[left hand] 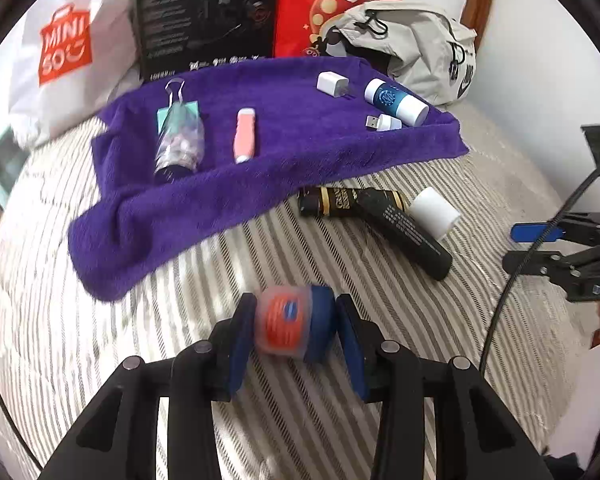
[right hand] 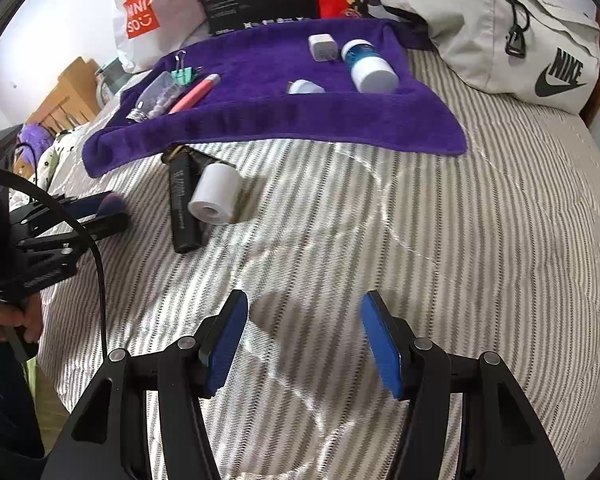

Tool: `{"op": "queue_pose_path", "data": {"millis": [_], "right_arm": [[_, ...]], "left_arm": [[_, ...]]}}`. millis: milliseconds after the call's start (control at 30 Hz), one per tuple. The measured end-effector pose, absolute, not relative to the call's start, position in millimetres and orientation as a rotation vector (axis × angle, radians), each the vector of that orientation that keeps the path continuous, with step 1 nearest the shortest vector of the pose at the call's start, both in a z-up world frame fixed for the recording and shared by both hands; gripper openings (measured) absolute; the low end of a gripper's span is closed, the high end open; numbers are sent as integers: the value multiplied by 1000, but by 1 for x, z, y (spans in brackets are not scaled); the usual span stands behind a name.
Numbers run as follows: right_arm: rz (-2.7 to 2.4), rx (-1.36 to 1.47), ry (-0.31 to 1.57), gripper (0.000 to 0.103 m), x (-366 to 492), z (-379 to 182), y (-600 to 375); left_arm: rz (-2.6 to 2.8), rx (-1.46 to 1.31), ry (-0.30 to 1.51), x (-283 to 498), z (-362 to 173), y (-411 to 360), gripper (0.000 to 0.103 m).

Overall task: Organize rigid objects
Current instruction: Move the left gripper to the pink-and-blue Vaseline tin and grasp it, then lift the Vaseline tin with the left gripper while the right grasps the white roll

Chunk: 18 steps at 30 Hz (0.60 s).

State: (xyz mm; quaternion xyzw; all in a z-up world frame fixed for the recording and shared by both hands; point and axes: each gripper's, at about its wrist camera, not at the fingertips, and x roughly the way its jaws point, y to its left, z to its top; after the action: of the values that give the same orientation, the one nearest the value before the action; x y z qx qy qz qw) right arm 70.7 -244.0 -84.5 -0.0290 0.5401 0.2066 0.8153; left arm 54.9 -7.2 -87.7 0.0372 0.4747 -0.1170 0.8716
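Left wrist view: the left gripper (left hand: 296, 330) is clamped on a small jar (left hand: 294, 326) with an orange label, above the striped bedcover (left hand: 140, 360); ahead of it lies the purple towel (left hand: 220, 184). Right wrist view: the right gripper (right hand: 304, 340) has its jaws apart, holding nothing, with a black tube (right hand: 184, 208) and white roll (right hand: 214, 194) ahead to its left.

left gripper (left hand: 296, 328) fingers clamped together on something; right gripper (right hand: 304, 340) fingers spread wide, holding nothing.
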Motion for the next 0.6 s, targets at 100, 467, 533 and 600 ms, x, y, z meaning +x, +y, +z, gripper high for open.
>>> {"op": "queue_pose_path", "data": {"millis": [100, 467, 533, 600], "right_arm": [[445, -58, 1148, 59, 69, -82, -241], [477, -26, 1079, 59, 78, -69, -218], [481, -9, 1065, 59, 86, -67, -211], [482, 1, 1058, 59, 95, -66, -203]], "left_arm": [[-238, 92, 988, 59, -88, -13, 39], [-222, 32, 995, 46, -85, -3, 34], [-218, 20, 994, 42, -85, 0, 34], [-219, 18, 999, 39, -84, 1, 34]]}}
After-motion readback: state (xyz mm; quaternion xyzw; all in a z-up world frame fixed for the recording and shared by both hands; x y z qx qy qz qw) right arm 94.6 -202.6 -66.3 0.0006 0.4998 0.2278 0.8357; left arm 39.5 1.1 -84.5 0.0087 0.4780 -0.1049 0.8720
